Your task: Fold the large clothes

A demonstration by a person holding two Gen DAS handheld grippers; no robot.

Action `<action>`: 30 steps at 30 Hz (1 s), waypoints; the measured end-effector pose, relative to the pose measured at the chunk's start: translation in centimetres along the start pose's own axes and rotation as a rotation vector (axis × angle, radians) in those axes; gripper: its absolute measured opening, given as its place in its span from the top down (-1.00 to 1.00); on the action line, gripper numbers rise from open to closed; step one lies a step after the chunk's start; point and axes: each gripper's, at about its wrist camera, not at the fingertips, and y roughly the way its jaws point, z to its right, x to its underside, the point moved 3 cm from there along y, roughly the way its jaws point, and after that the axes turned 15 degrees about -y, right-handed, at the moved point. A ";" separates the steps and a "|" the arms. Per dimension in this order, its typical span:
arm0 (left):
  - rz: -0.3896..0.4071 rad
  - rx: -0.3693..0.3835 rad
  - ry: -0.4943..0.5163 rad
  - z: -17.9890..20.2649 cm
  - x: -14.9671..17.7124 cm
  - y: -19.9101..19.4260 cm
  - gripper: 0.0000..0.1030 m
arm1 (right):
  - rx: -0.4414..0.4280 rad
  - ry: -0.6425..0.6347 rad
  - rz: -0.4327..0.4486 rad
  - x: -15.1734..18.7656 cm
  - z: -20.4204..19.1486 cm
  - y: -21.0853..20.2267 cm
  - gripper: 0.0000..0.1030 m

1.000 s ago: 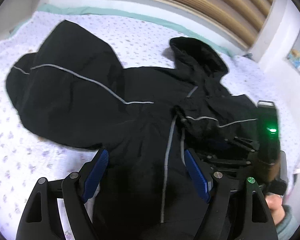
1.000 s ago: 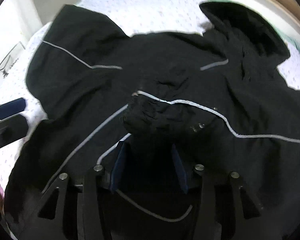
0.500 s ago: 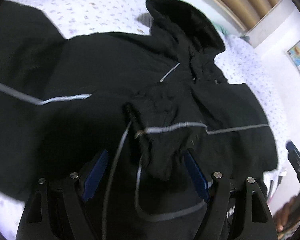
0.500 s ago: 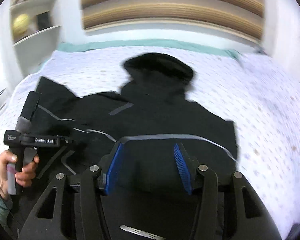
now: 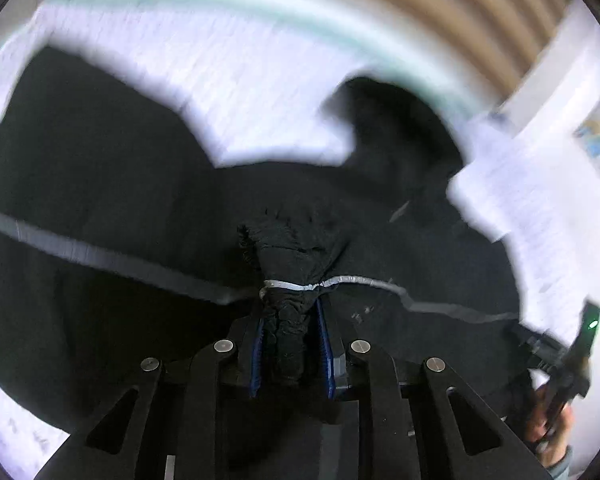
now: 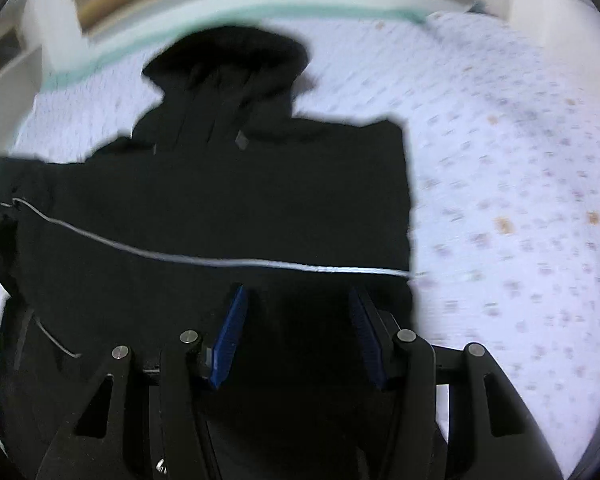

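Bedding (image 6: 520,200), pale with small printed flecks, covers the bed from the near edge to the far side, where a green band (image 6: 228,20) runs below a slatted wooden headboard (image 5: 440,12). Spread flat on it lies the black hooded jacket (image 6: 228,184), its hood (image 6: 228,56) toward the far side and its body reaching to the near edge. A thin grey stripe (image 6: 204,260) crosses the jacket from left to right. In the right wrist view the right side of the jacket ends in a straight folded edge, with bare bedding to the right of it. In the left wrist view a broad black sleeve (image 5: 80,168) lies to the left and the hood sits far right.

The left gripper (image 5: 292,344) has a bunched sleeve cuff (image 5: 288,276) between its blue pads (image 5: 322,348); its jaws are closing and stand narrow, both pads pressing the gathered cloth. The right gripper (image 6: 296,332) hangs over the near right part of the jacket with its jaws about half apart, black cloth below them; I cannot tell whether the pads touch it. At the near right of the left wrist view, the person's hand (image 5: 552,436) holds that other gripper's handle, where a small green light (image 5: 593,324) glows.
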 end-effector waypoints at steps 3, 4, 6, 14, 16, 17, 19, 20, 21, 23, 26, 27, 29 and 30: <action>-0.057 -0.010 -0.029 -2.2 0.9 2.4 0.54 | 0.050 -0.042 -0.075 0.6 -1.6 3.3 -0.14; -0.037 0.006 -0.019 -2.2 0.9 2.0 0.51 | 0.072 -0.054 -0.075 0.7 -2.0 3.7 -0.15; -0.008 0.020 0.001 -2.0 1.2 0.6 0.45 | 0.076 -0.065 -0.083 0.6 -2.1 3.6 -0.15; 0.228 0.098 0.032 -0.2 1.6 -9.1 0.15 | -0.047 -0.001 0.057 -0.4 -2.8 -2.8 -0.15; 0.188 0.149 0.072 1.8 2.4 -9.3 0.15 | -0.066 -0.019 0.090 -1.3 -4.9 -4.1 -0.15; 0.169 0.149 0.088 2.3 2.9 -8.8 0.15 | -0.069 -0.028 0.099 -1.9 -6.1 -4.3 -0.15; 0.123 0.110 0.113 3.6 4.0 -5.8 0.15 | -0.056 -0.047 0.106 -2.5 -8.5 -4.3 -0.15; 0.097 0.074 0.110 3.8 4.3 -4.0 0.15 | -0.040 -0.053 0.109 -2.7 -9.6 -4.0 -0.15; 0.052 0.025 0.092 3.5 4.7 -1.8 0.15 | -0.024 -0.055 0.106 -2.6 -10.3 -3.5 -0.15; -0.033 -0.040 0.040 2.3 5.4 2.6 0.17 | -0.004 -0.045 0.069 -3.0 -11.7 -1.4 -0.15; 0.008 -0.050 0.081 2.6 6.2 2.8 0.17 | 0.027 -0.060 0.025 -1.8 -12.7 3.2 -0.20; 0.013 -0.054 0.090 2.6 6.2 2.7 0.17 | 0.047 -0.073 0.067 -1.2 -12.9 3.6 -0.22; 0.030 -0.046 0.096 2.8 6.0 3.0 0.17 | 0.068 -0.072 0.135 -0.5 -13.2 3.3 -0.23; 0.037 -0.036 0.102 2.9 6.1 2.6 0.17 | 0.071 -0.071 0.137 -0.5 -13.3 3.2 -0.23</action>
